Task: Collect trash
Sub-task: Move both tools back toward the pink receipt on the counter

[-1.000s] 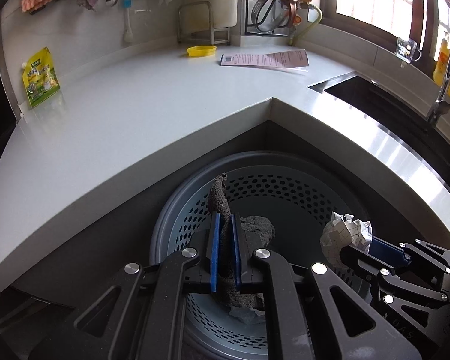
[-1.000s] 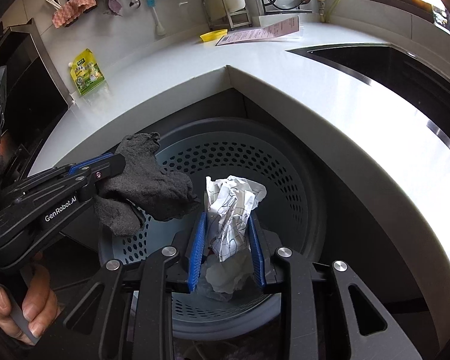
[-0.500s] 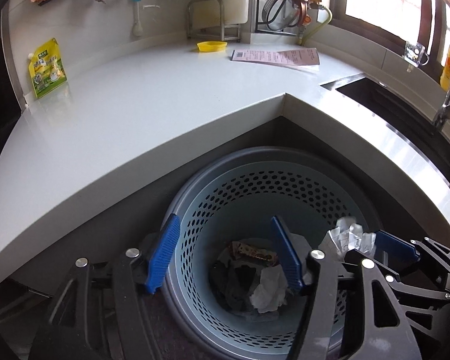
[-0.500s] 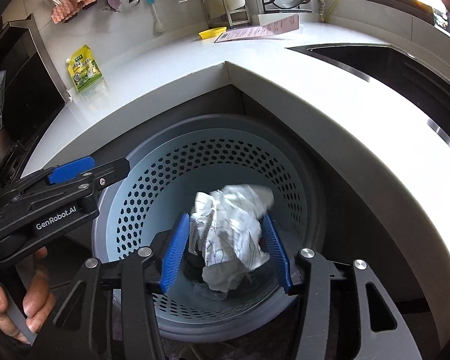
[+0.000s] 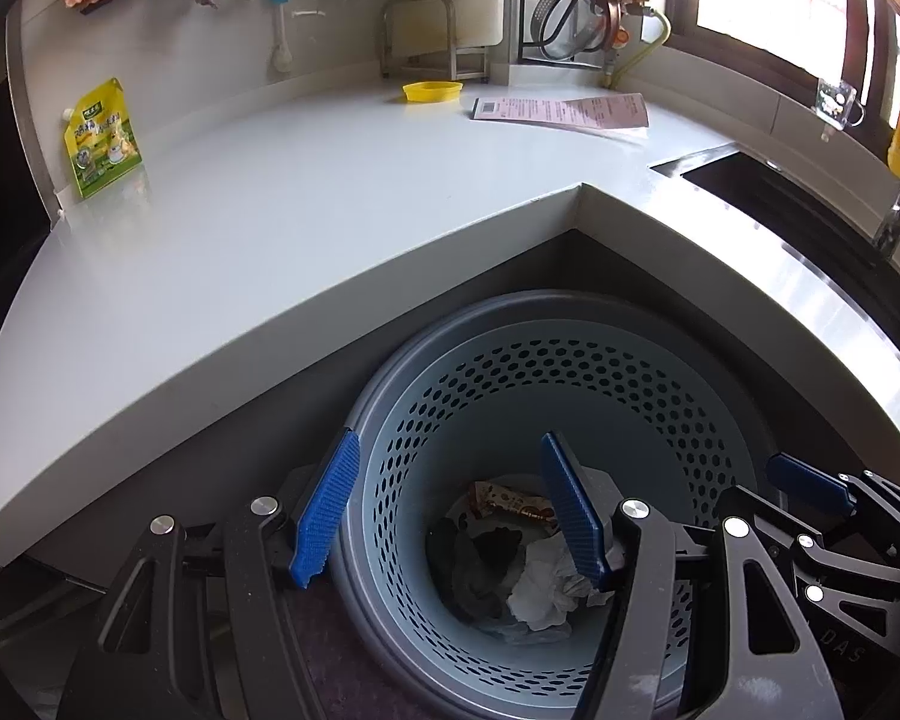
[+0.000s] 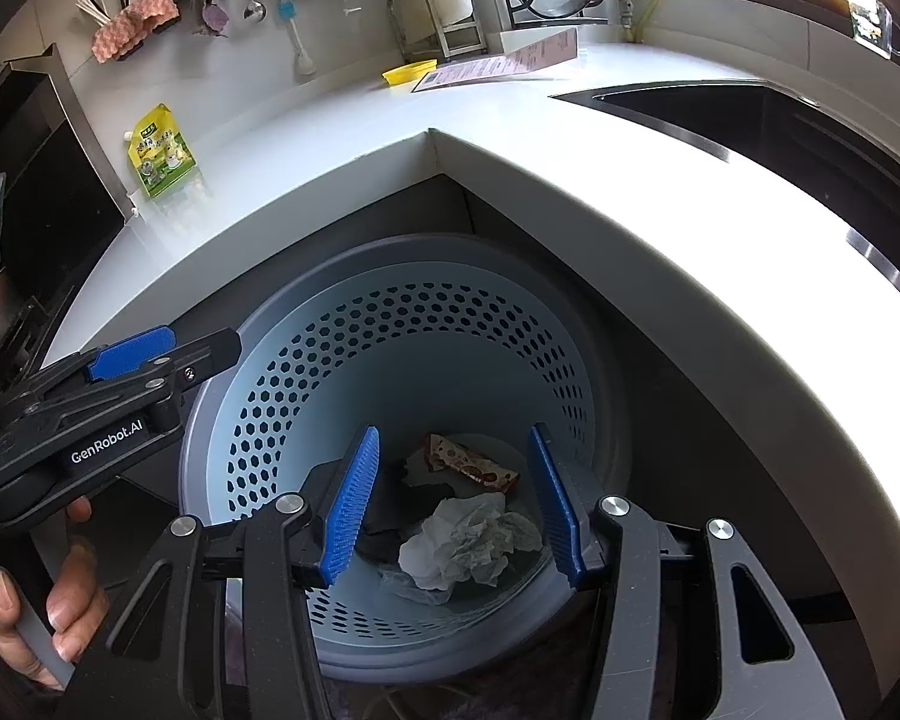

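Left claw (image 5: 450, 504) held over the bin (image 5: 660, 372), blue pads spread apart, nothing between them. Left pad out beyond the bin's rim, right pad over the opening. Right claw (image 6: 450, 504) likewise spread apart and empty, both pads hanging above the bin's mouth.

Down at the bottom of the bin, well below both claws: crumpled paper (image 6: 468, 546), a dark rag (image 5: 474, 564) just beside it on the left, and a snack wrapper (image 6: 471, 468) lying behind them toward the far wall. Something pale and filmy under the paper, possibly a plastic bag, too dim to be sure. Seen from the right wrist, paper framed between the two pads but far beneath them, untouched. Seen from the left wrist, rag and paper framed between the pads in the same way, with the paper partly hidden behind the right pad.

Bin tucked into the inner corner of the white surface (image 5: 270, 228), perforated wall pale blue inside, darker grey rim around it. Left claw's body visible at the left edge of the right wrist view, a hand (image 6: 36, 612) gripping its handle below.

On the surface, far from the bin: a green pouch (image 5: 102, 138) leaning against the wall, a yellow dish (image 5: 432, 91), and a printed sheet (image 5: 564, 111) beside it near the sink (image 6: 780, 138).
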Demonstrator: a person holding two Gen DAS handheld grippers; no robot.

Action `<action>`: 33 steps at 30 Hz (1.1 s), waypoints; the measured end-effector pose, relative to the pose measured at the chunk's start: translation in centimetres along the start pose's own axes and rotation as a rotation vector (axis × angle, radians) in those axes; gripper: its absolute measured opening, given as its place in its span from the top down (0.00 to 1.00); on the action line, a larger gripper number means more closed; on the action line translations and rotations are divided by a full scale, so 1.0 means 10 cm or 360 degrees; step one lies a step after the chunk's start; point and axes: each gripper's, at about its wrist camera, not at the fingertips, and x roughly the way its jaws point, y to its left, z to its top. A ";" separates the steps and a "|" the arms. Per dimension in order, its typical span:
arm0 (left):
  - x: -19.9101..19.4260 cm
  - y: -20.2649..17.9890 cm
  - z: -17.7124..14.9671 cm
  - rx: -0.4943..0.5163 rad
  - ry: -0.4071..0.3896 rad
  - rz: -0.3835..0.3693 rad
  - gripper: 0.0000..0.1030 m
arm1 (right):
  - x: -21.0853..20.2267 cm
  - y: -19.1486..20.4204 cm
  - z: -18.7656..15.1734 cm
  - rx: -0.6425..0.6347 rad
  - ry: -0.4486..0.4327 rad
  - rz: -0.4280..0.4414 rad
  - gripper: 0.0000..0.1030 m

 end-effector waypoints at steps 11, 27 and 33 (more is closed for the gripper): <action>-0.03 0.04 0.01 -0.0018 -0.0032 0.0040 0.19 | -0.03 -0.02 0.01 0.0002 -0.0021 -0.0009 0.51; -0.24 0.26 0.53 -0.0083 -0.0191 0.0034 0.07 | -0.25 0.04 0.71 -0.0158 -0.0193 0.0053 0.42; -0.23 0.32 0.92 -0.0103 -0.0258 0.0058 0.07 | -0.23 -0.03 1.23 -0.0211 -0.0247 0.0065 0.41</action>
